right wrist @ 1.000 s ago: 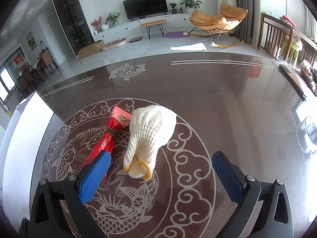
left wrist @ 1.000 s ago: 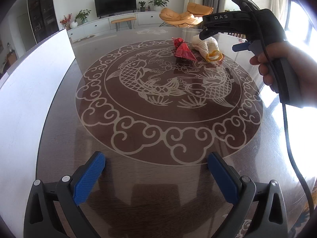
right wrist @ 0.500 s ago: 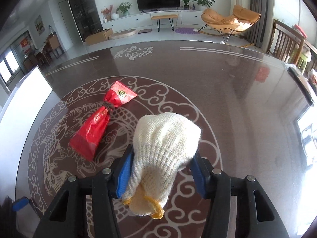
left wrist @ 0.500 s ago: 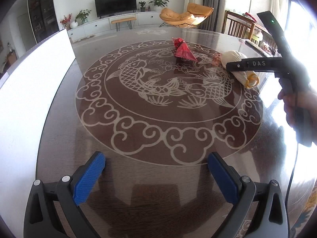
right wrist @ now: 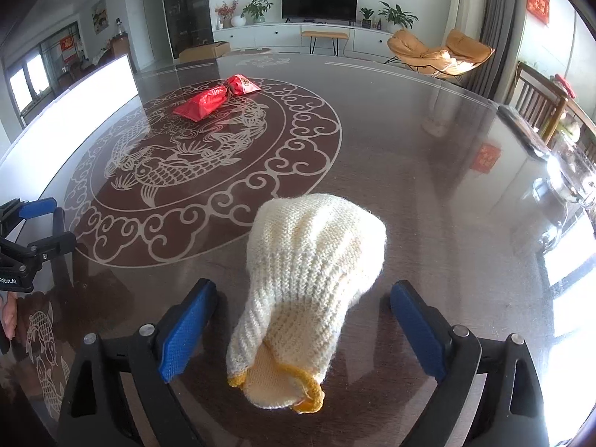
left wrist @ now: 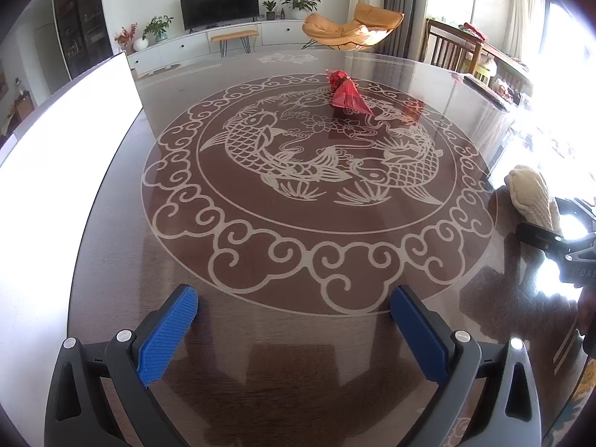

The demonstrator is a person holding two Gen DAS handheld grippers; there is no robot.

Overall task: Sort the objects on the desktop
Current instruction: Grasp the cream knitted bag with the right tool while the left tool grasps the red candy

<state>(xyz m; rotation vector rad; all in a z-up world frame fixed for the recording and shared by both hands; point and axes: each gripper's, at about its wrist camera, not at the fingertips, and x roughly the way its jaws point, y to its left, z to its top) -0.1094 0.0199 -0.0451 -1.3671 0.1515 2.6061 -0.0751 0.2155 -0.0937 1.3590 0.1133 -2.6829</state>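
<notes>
My left jaws (left wrist: 294, 329) gape wide, blue pads apart, nothing between them, low over the near part of the dark glossy bench (left wrist: 283, 365). Just ahead sits the big round fish pattern (left wrist: 320, 186) with its cloud-scroll border. At its far side lies the red packet (left wrist: 344, 93), tied near one end, flat on the bench and well apart from me. Left of the pattern runs a bright white panel (left wrist: 63, 141) along the bench edge.

Over to the right: my right jaws (right wrist: 303, 329) are spread wide too, released, and the cream knit glove (right wrist: 309, 287) lies on the bench between the pads. I see a gap on each side, neither pad touching it. Its yellow-trimmed cuff (right wrist: 294, 387) points back at my camera, the rounded end points away. The glove sits outside the pattern's border, on plain dark bench. From my left camera it shows at the far right edge, just past the scrolls, with the right gripper's black body behind it. From the right camera the packet lies far off to the upper left.
</notes>
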